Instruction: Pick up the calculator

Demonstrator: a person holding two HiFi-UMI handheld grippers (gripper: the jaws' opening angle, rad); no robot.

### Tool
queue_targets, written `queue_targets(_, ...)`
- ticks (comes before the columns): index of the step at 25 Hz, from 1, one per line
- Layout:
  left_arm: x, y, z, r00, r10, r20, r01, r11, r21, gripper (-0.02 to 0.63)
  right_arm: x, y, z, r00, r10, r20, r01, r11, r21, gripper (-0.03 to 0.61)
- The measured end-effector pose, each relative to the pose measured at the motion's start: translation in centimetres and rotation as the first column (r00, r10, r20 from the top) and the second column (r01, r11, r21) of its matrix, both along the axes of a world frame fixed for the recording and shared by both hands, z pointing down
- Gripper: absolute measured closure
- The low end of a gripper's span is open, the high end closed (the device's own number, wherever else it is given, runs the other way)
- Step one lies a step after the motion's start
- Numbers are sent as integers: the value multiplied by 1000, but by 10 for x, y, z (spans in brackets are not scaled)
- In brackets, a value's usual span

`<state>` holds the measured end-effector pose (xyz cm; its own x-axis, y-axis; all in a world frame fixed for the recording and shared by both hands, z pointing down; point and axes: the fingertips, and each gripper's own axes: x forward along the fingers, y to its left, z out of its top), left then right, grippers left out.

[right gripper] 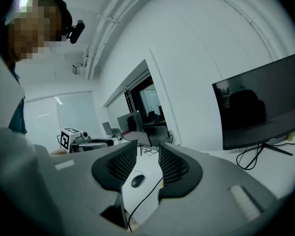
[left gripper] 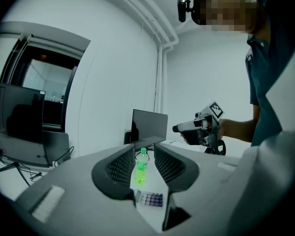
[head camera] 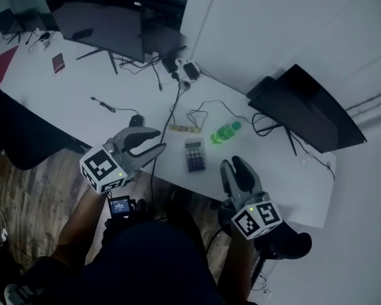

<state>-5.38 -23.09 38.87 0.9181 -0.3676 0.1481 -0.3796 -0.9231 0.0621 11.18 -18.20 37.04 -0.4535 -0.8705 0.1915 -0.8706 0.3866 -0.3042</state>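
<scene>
The calculator, grey with dark keys, lies flat on the white table near its front edge; in the left gripper view it lies just beyond the jaws, calculator. A green bottle lies right behind it and appears as bottle between the jaws. My left gripper hovers left of the calculator, pointing at it, jaws close together with nothing held. My right gripper hovers at the calculator's right, also narrow and empty. Each gripper sees the other.
A black mouse with its cable lies left of the calculator, also mouse. A wooden strip lies behind the calculator. Two dark monitors stand at the back with cables and a power strip.
</scene>
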Motion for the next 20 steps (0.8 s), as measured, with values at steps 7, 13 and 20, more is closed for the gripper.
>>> queue_targets(7, 25, -18, 21, 999, -31, 23, 31, 999, -38, 496, 17, -27, 24, 998, -54, 14, 55, 997, -49, 456)
queue_targets(13, 41, -31, 41, 998, -50, 35, 52, 995, -81, 497, 28, -44, 45, 996, -80, 31, 83, 993, -88, 456)
queue_targets(20, 54, -40, 75, 997, -53, 59, 61, 986, -154, 495, 33, -63, 76, 994, -98, 50, 105, 984, -143, 456)
